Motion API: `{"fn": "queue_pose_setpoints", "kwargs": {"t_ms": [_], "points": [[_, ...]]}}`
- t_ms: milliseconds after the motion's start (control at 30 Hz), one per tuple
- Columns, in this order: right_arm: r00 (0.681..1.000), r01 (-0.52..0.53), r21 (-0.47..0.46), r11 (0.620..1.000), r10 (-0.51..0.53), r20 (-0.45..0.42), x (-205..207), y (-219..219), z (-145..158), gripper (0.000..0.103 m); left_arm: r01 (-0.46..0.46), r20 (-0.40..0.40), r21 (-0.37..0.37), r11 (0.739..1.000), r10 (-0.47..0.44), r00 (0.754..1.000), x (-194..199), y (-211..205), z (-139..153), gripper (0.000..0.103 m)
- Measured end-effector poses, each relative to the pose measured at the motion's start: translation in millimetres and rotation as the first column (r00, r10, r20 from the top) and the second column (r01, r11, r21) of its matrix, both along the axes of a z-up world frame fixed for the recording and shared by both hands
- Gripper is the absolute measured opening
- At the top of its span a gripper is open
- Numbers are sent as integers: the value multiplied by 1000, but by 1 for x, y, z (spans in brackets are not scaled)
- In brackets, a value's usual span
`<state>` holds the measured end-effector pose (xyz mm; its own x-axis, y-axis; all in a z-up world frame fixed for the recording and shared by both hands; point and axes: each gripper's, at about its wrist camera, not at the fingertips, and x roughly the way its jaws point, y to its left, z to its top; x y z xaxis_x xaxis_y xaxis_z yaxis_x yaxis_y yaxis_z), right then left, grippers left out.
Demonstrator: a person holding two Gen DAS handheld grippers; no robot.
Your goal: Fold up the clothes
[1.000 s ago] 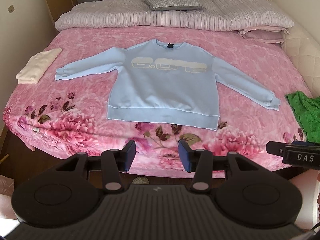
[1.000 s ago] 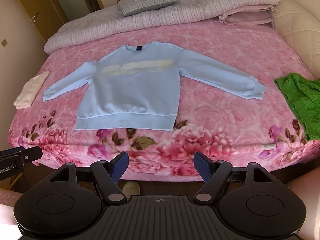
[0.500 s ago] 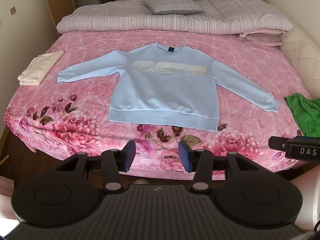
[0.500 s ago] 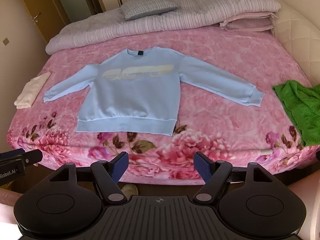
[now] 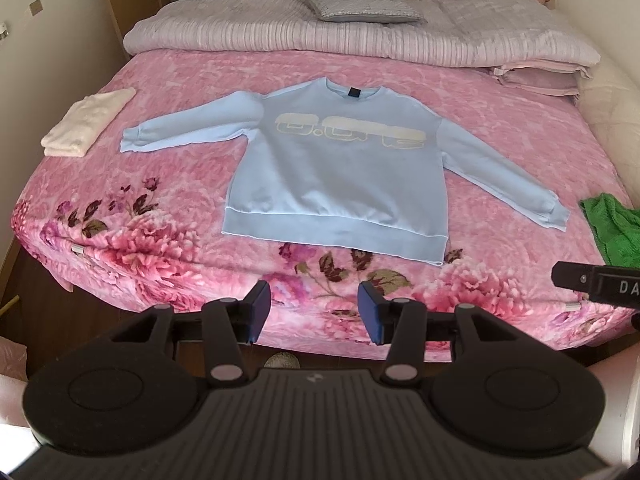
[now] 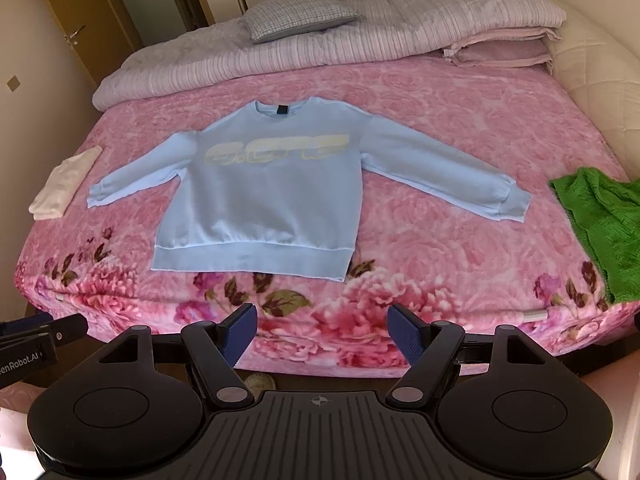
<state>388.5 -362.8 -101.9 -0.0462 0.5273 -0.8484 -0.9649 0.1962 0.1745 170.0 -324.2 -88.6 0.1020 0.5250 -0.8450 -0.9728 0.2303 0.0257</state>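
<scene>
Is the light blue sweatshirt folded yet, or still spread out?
Spread out. The light blue sweatshirt lies flat, front up, on the pink blanket, both sleeves stretched sideways, hem straight, no fold anywhere.

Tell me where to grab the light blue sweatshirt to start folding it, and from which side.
Take the light blue sweatshirt by its cuffs, probably. It lies flat, front up, sleeves spread, hem nearest. Left gripper comes from the picture's left onto that cuff; right gripper from the right onto the other. Both are open, empty.
</scene>
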Motion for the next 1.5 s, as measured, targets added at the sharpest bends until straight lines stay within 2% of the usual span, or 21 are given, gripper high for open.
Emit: {"fn": "queue_pose_setpoints", "kwargs": {"t_ms": [267, 467, 700, 867, 933, 1033, 1100, 1167, 1267, 1367, 1500], "points": [[1000, -6, 5, 1000, 6, -3, 9, 23, -5, 75, -30, 12, 4, 1000, 30, 999, -1, 18, -6, 44], [1000, -15, -9, 1000, 15, 0, 6, 54, -13, 75, -58, 14, -9, 998, 59, 998, -11, 47, -14, 46], [1000, -11, -48, 999, 11, 7, -19, 105, -27, 75, -62, 28, -54, 997, 64, 998, -33, 104, -32, 46], [999, 44, -36, 998, -44, -5, -36, 160, -32, 75, -74, 95, -79, 994, 81, 992, -66, 165, -39, 46], [995, 92, 13, 996, -91, -50, -36, 180, -34, 75, -86, 138, -91, 992, 98, 986, -86, 192, -44, 46], [966, 200, 99, 975, -179, -186, -25, 206, -42, 75, -116, 206, -99, 988, 134, 969, -123, 232, -52, 46], [941, 263, 124, 957, -226, -251, -18, 222, -49, 75, -149, 257, -114, 982, 174, 951, -150, 260, -60, 46], [918, 305, 110, 946, -261, -299, -11, 238, -56, 75, -185, 308, -134, 973, 219, 926, -176, 286, -70, 46], [892, 344, 68, 937, -303, -334, -11, 263, -70, 75, -272, 367, -194, 943, 327, 871, -217, 326, -99, 46], [895, 345, 15, 939, -324, -305, -18, 286, -87, 75, -357, 394, -259, 898, 435, 810, -250, 362, -134, 45], [901, 355, -68, 932, -361, -242, -32, 308, -118, 75, -463, 393, -328, 823, 565, 726, -285, 400, -182, 44]]}}
